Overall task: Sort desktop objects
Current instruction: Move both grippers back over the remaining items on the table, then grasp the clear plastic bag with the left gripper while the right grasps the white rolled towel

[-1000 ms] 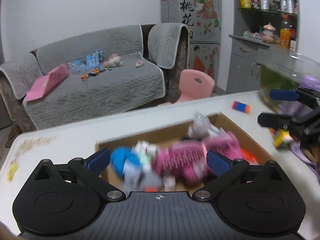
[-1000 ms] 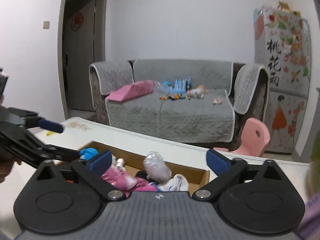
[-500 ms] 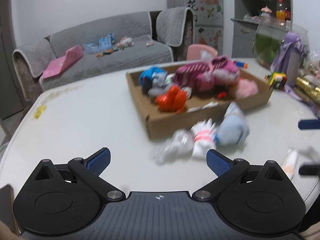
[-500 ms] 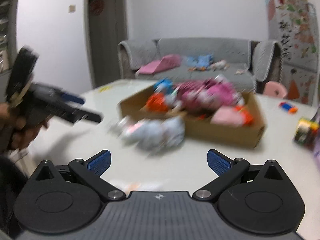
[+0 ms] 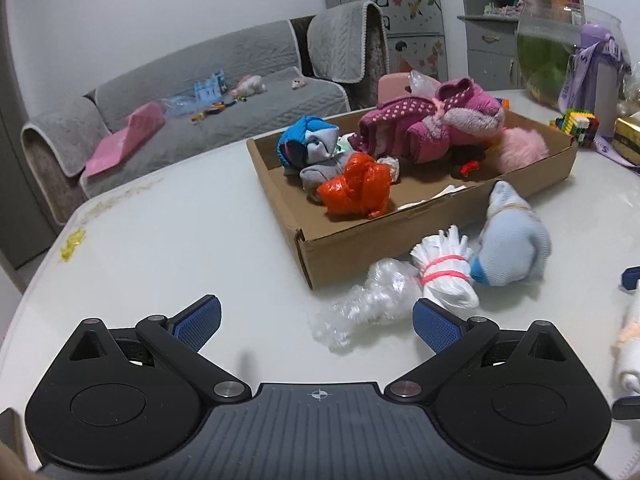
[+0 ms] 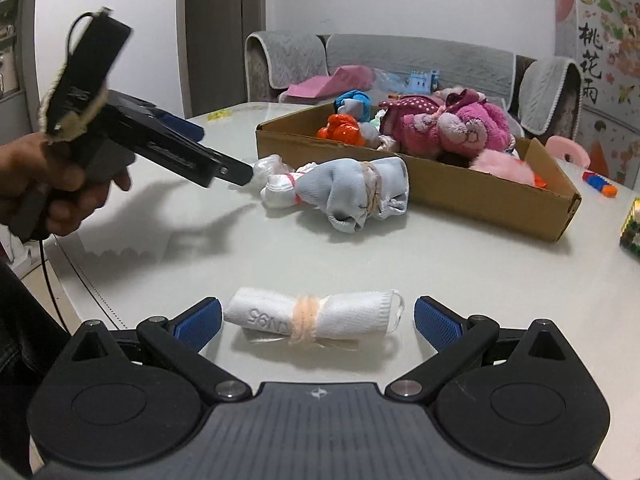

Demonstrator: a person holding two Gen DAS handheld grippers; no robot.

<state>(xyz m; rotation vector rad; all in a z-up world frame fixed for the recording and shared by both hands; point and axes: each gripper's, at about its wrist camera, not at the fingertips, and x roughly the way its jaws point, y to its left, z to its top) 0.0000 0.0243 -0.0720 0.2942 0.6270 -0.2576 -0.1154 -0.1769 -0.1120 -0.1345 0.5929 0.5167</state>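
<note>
on the white table (image 6: pixel 460 264) the cardboard box (image 6: pixel 480 196) already holds most soft things; four bundles lie outside. the right gripper (image 6: pixel 318 316), wide open and empty, brackets a rolled white cloth (image 6: pixel 312 314). the left gripper (image 5: pixel 316 322), open, probably nears the clear bag (image 5: pixel 372 300).

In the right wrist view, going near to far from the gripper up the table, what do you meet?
Right gripper, open → rolled white cloth tied with a peach band → pale blue sock bundle → cardboard box of soft items → grey sofa.
</note>
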